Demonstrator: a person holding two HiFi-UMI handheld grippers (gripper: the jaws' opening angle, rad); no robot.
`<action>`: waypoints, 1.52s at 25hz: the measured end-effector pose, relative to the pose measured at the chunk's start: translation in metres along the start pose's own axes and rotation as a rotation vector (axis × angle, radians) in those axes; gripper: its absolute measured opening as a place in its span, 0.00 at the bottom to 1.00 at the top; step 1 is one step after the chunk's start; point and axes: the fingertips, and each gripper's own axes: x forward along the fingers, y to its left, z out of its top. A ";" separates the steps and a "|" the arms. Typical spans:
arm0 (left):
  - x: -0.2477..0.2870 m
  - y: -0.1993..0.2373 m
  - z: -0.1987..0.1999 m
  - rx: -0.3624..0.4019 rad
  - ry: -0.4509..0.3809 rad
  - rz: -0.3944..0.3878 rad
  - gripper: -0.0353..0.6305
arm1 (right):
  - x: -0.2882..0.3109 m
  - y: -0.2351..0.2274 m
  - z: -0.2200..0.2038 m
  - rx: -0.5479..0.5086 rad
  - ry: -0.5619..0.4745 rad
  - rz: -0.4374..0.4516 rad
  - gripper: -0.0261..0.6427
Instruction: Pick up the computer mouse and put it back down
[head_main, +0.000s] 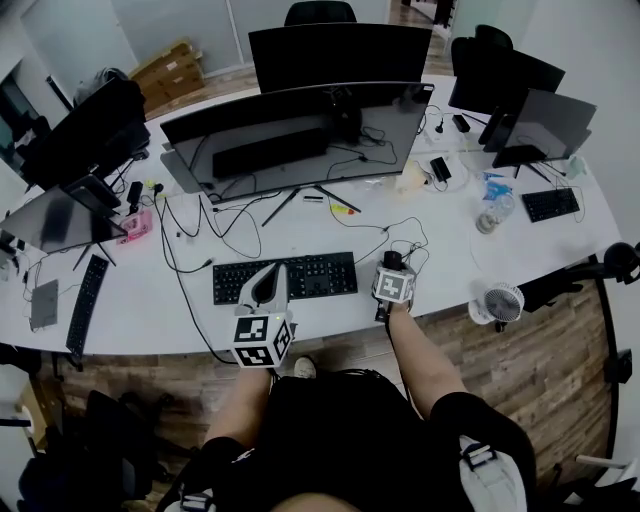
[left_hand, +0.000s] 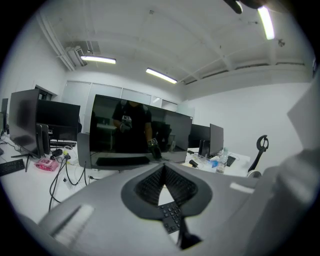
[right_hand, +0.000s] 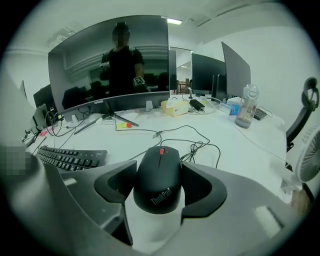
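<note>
The black computer mouse (right_hand: 159, 182) with a red scroll wheel lies between the pads of my right gripper (right_hand: 160, 175), which press against both its sides. White desk (right_hand: 240, 150) shows beneath it; I cannot tell whether it is lifted. In the head view my right gripper (head_main: 392, 266) is to the right of the black keyboard (head_main: 300, 275) and covers the mouse. My left gripper (head_main: 271, 280) hovers over the keyboard's front edge. Its jaws (left_hand: 163, 170) are shut with nothing between them, and keys (left_hand: 171, 216) show below.
A wide curved monitor (head_main: 300, 135) stands behind the keyboard, with more monitors around it. The mouse cable (right_hand: 192, 142) loops ahead of the mouse. A small fan (head_main: 498, 302) sits at the desk's front right edge, and a water bottle (head_main: 490, 213) stands farther back.
</note>
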 end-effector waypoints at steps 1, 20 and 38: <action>0.001 -0.001 0.001 -0.007 -0.005 -0.003 0.13 | -0.004 -0.001 0.005 -0.004 -0.020 0.006 0.44; 0.026 -0.023 0.016 -0.044 -0.054 -0.095 0.13 | -0.224 0.019 0.196 -0.135 -0.702 0.102 0.44; 0.024 -0.038 0.021 0.045 -0.070 -0.108 0.13 | -0.248 -0.003 0.211 -0.104 -0.757 0.092 0.44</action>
